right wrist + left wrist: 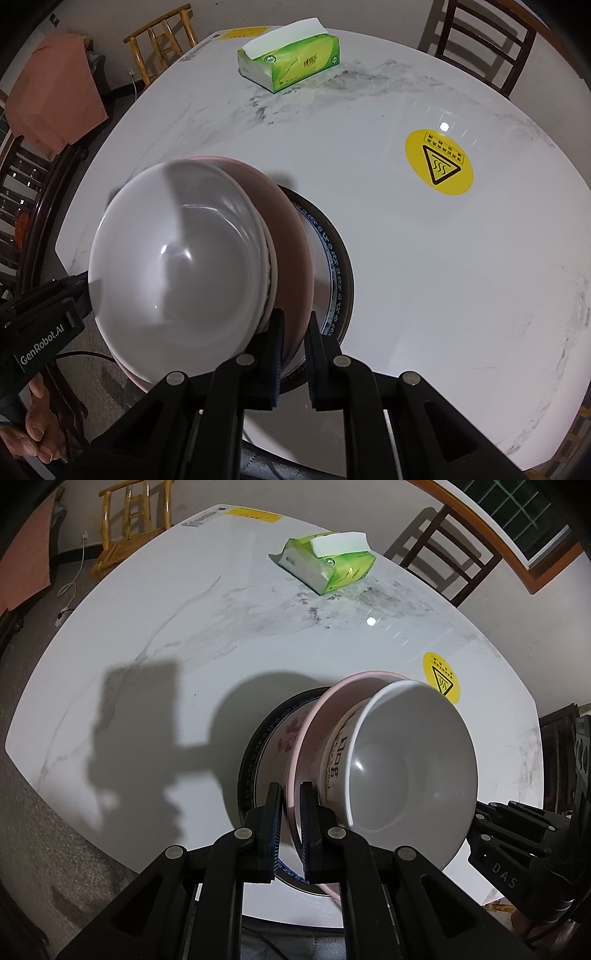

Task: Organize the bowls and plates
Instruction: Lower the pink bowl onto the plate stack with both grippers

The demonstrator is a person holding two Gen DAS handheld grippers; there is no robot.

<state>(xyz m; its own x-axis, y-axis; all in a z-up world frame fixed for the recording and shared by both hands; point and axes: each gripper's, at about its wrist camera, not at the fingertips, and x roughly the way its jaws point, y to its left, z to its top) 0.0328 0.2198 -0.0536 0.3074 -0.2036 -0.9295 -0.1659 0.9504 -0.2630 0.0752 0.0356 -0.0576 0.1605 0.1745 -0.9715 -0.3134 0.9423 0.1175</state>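
Note:
A white bowl (413,760) nests inside a pink bowl (321,716). Both sit over a blue-patterned plate (273,734) with a dark rim, near the table's front edge. My left gripper (291,805) is shut on the pink bowl's rim on its left side. My right gripper (295,332) is shut on the pink bowl (288,221) rim on the opposite side, beside the white bowl (177,251) and above the plate (328,266). The stack looks tilted in both views. Each gripper's body shows at the edge of the other's view.
A green tissue pack (328,561) (291,62) lies at the far side of the white marble table (184,627). A yellow hot-surface sticker (439,162) is on the right. Wooden chairs (484,40) stand around the table.

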